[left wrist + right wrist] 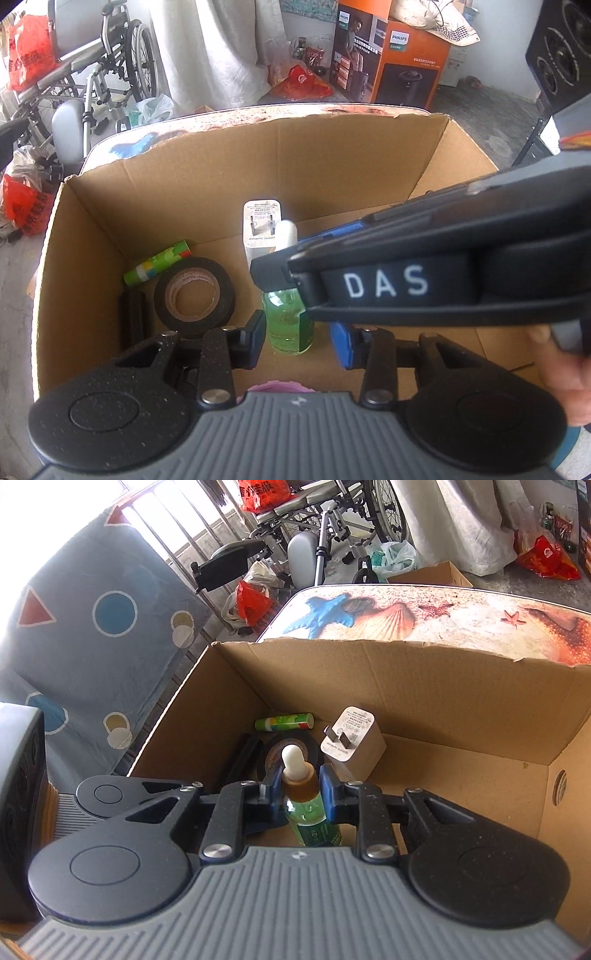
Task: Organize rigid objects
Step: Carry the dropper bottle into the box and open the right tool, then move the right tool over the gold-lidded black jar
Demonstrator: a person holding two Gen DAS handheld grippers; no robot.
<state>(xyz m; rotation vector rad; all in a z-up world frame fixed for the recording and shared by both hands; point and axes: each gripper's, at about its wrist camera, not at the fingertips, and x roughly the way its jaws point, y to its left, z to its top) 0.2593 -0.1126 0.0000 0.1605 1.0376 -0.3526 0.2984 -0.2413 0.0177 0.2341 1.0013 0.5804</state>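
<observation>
Reaching into the cardboard box [424, 675], both grippers work over one dropper bottle [308, 805], and the box is plainly where the rigid things are being gathered. At the far left of the box floor in the right wrist view lies a dark flat block [243, 755], then a green glue stick [283, 722] on its side against the back wall, then a roll of black tape [291, 751] lying flat, and to their right a white charger plug [352, 742] tipped so its prongs face the camera; these four sit close together in the left back corner, which leaves the right half of the floor bare. In the middle of that view the right gripper [301, 792] has its jaws clamped on the bottle at the amber collar under the white rubber bulb, holding it upright with its base low in the box, just in front of the tape, a grip that looks meant to stand the bottle up beside the others rather than drop it. In the left wrist view the left gripper [301, 334] hovers at the lower centre with its jaws apart on either side of the green bottle body, neither pad visibly pressing it, so it seems to steady or guard the placement. A pink-purple rim [273, 387] shows just beneath it; what it is cannot be told.
</observation>
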